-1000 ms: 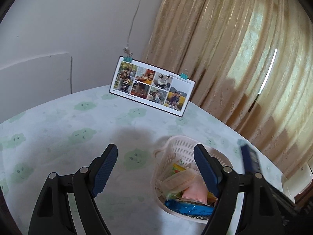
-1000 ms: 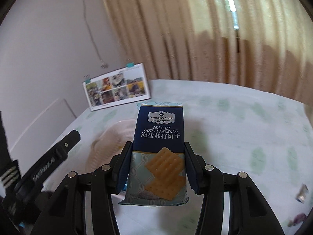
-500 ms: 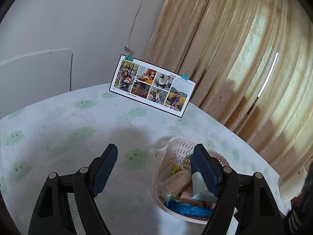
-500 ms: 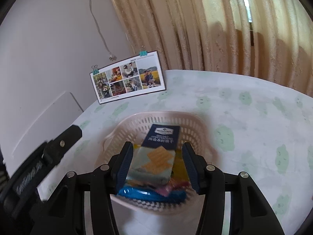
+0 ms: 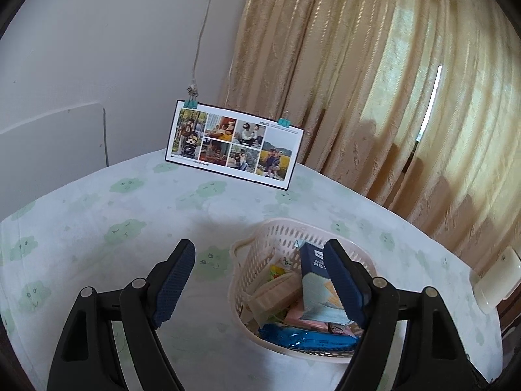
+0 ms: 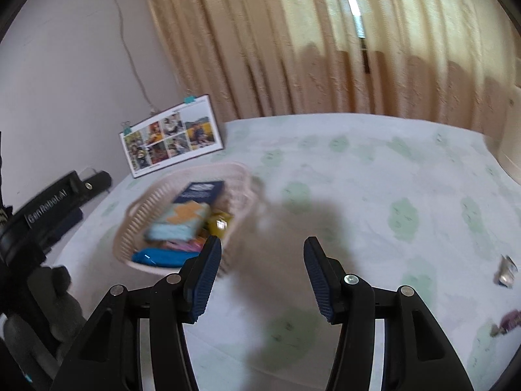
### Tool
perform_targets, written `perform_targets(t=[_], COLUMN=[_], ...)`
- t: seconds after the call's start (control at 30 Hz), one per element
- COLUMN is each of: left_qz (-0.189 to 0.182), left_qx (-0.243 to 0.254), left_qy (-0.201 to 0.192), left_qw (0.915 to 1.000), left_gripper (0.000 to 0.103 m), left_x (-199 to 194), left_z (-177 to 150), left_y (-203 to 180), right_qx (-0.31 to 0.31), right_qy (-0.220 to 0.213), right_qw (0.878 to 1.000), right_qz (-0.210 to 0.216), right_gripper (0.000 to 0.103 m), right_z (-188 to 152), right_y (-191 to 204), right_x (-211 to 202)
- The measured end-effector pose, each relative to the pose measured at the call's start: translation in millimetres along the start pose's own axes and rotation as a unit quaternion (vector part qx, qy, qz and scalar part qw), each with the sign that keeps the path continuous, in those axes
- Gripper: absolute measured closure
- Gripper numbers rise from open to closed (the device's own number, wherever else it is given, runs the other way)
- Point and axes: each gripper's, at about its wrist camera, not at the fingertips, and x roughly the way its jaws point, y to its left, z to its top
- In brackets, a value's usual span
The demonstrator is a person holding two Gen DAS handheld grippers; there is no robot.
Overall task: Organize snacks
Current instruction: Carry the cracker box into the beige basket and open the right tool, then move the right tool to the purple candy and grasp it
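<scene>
A pale pink mesh basket (image 5: 270, 228) stands on the cloud-print tablecloth with several snack packs inside. A navy and pale blue sea salt cracker pack (image 5: 314, 280) leans on top of them, above a blue packet (image 5: 306, 339). My left gripper (image 5: 259, 247) hovers open just in front of the basket, its right finger over the basket's near side and nothing between the pads. In the right wrist view the basket (image 6: 140, 208) and cracker pack (image 6: 189, 208) lie to the left, blurred. My right gripper (image 6: 263, 244) is open and empty over bare cloth, to the right of the basket.
A photo collage board (image 5: 234, 143) leans against the wall at the table's far edge, with tan curtains behind. A small silver wrapper (image 6: 506, 270) and a purple one (image 6: 509, 317) lie at the table's right. A white object (image 5: 495, 280) sits off the right edge.
The right gripper carried the cracker pack over the basket, let it go there, and has swung right, away from the basket. The left gripper has hardly moved.
</scene>
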Motion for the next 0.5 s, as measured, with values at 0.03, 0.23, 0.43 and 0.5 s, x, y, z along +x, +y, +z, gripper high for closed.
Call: perform_targets(t=[0.03,0.23,0.43,0.5], left_qz=[-0.001,-0.003,-0.003,-0.003], left_qx=[0.004,0.016,0.026,0.032], left_qy=[0.000,0.000,0.000,0.002], left_qw=[1.0000,0.9999,0.9996,0.9995], left_gripper=[0.025,0.025,0.025,0.025], left_x=[-0.1,-1.5,-1.9,-1.2], left_z=[-0.5,-2.7,-6.1,-8.1], left_y=[-1.5,-7.5,-13.5,-16.0], right_qx=[0.002,0.029,0.051,0.054], right_qy=[0.001,0.004,0.007,0.005], right_qw=[1.000,0.999,0.997,0.995], right_qz=[-0.006,-0.034,-0.063,-0.079], right_gripper=[0.049,0.049,0.049,0.049], right_z=[-2.4,-18.8,-38.7,-45.7], right_y=[-5.3,-39.2,-71.3,-81.6], right_x=[-1.5,-18.6,-37.3,-44.4])
